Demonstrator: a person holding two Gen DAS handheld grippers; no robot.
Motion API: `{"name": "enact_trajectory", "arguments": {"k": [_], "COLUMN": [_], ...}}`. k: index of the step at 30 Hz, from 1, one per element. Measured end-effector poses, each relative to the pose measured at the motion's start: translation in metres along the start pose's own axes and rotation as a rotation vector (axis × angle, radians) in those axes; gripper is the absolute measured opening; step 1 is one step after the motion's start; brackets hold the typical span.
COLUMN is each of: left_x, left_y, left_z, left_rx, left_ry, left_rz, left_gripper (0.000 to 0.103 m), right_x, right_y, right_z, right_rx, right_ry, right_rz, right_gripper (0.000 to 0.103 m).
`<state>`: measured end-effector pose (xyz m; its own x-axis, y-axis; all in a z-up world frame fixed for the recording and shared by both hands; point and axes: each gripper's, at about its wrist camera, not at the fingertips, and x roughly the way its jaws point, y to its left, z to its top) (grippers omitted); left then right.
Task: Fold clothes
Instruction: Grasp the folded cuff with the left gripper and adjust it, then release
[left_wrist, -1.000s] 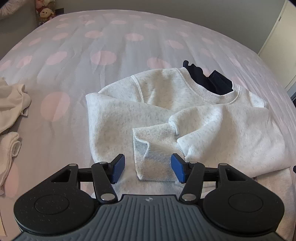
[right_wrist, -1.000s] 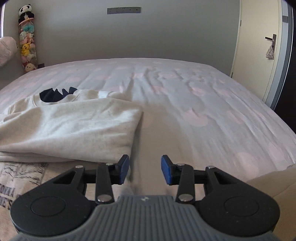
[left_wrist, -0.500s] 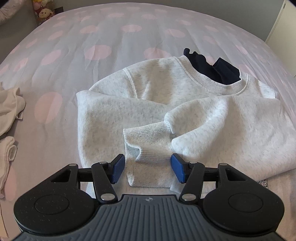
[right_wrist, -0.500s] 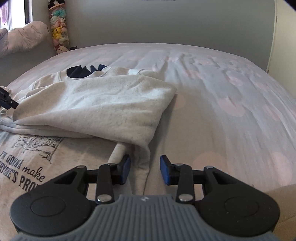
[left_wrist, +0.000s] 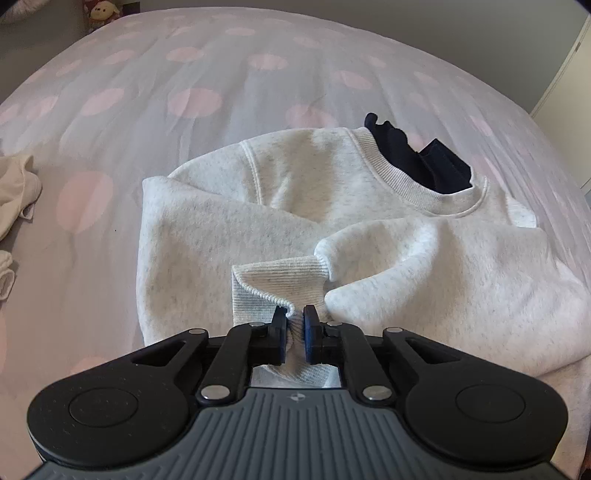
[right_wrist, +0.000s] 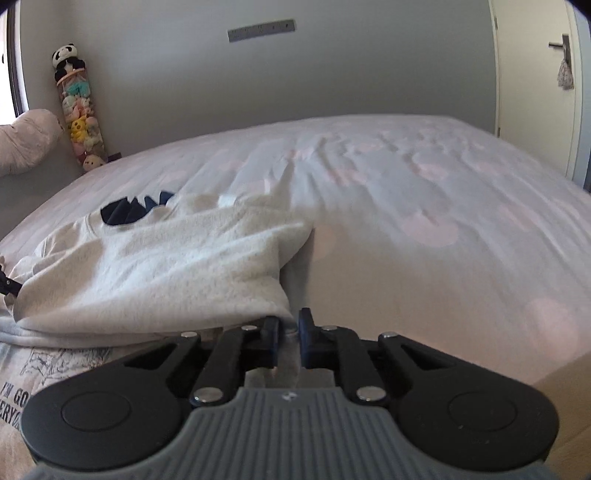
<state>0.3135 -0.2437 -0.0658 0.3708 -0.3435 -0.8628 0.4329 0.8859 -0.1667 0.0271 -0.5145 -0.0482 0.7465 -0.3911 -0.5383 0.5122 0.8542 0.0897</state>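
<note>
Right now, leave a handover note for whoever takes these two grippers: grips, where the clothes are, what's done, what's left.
Left gripper: jaws have just closed on the ribbed cuff of the light grey fleece sweatshirt.
Right gripper: jaws have just closed on fabric at the sweatshirt's near right edge; which layer, I cannot tell.
Sweatshirt lies on the pink-dotted bed sheet, over a printed T-shirt; a dark navy garment sits at its collar.
Done: one sleeve folded across the chest.
Left: probably fold the body over, then the other clothes.
</note>
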Motion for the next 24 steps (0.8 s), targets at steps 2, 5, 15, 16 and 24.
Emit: {"name": "enact_trajectory", "arguments": {"k": [2,5,15,16,24], "left_x": [-0.002,0.001,-0.007,-0.004,-0.017], "left_y": [0.0,0.007,0.015,0.014,0.035], "left_z": [0.001,0.0,0.004,0.003,-0.01], "left_rx": [0.023,0.013,0.058,0.067,0.067], "left_ry": [0.004,0.011,-0.051,-0.045,-0.008], "left_rz": [0.016,0.051,0.087,0.09,0.13], "left_gripper": [0.006,0.005,0.005,0.005,0.023], "right_x": [-0.005,0.015,0.029,0.029,0.019], "right_y": [0.014,0.016,0.007,0.007,-0.001], "right_z": [0.002,-0.009,-0.019,-0.019,-0.021], "right_rx": [-0.123,-0.161,-0.123,-0.123,-0.083], "right_ry": [-0.019,0.1,0.186,0.186,0.183], "right_rz": [-0.06,-0.094,-0.068,-0.066,-0.026], "right_gripper": [0.011,0.01,0.011,0.011,0.015]}}
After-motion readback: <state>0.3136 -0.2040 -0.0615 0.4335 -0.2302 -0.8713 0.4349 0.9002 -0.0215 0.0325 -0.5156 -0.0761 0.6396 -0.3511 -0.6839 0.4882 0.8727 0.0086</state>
